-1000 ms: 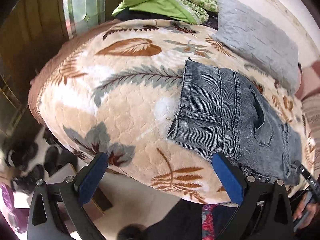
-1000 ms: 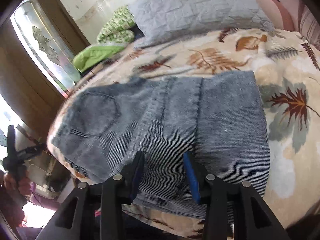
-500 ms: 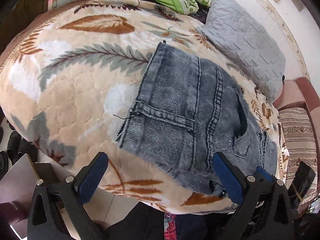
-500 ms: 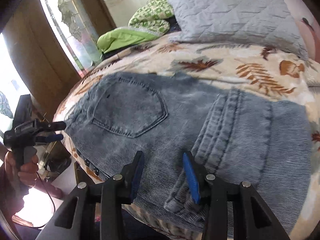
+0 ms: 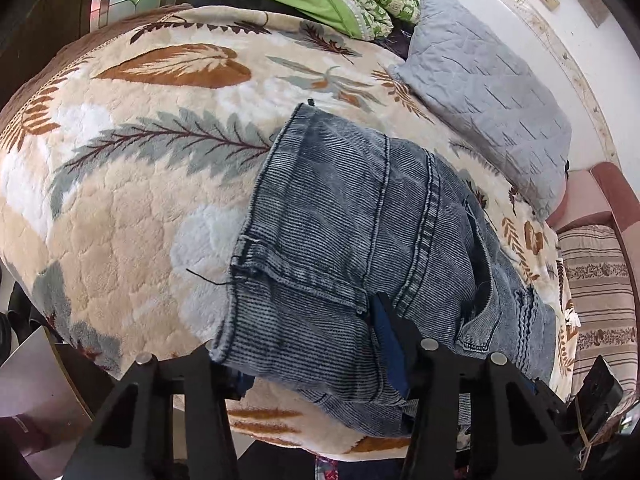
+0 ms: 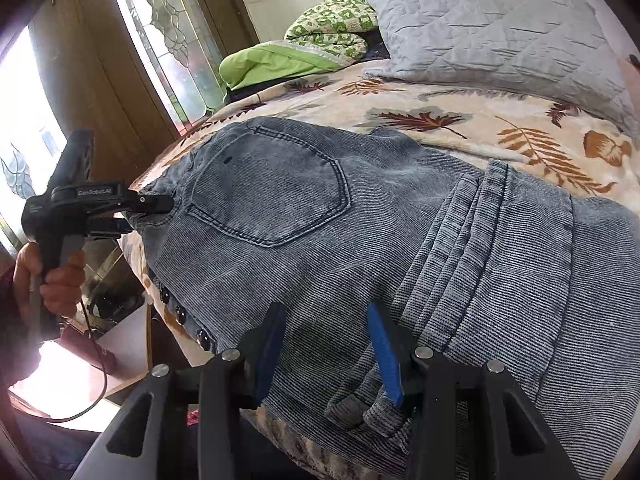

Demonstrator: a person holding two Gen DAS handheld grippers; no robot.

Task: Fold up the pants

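Gripping the near edge of the pants [image 5: 360, 216] looks like the step in hand, ahead of carrying one end over for another fold.

Position: the pants lie flat on the leaf-print blanket [image 5: 120, 208] of the bed, already doubled, near its front edge. The grey pillow [image 6: 488, 32] is well apart, behind them.

Left gripper [image 5: 304, 340]: fingers [image 5: 386, 340] part closed around a stitched denim edge. One finger is hidden under the cloth, which drapes over it; the blue pad of the other rests against the top layer. Cannot tell whether the pads actually bite. The right wrist view shows this gripper's tips touching the pants edge just beside the back pocket [image 6: 272, 196], held in the person's hand [image 6: 56, 280].

Right gripper [image 6: 326, 320]: fingers [image 6: 382, 352] parted, holding nothing. Denim lies flat between and below the pads. A small rolled lip of cloth sits just beside the right-hand pad, and the stacked seams [image 6: 472, 240] run away beyond it. Buttons [image 6: 180, 314] show along the near edge, left of the fingers.

Judgement on doing it well:
- Take all layers at each grip, since a top-layer pinch would let the lower ones slide.
- Lower the right fingers over the rolled lip before closing.
- Lift both ends level and together, keeping the edge taut so the fold lands square.
- Denim is heavy, so expect sag between the grips.
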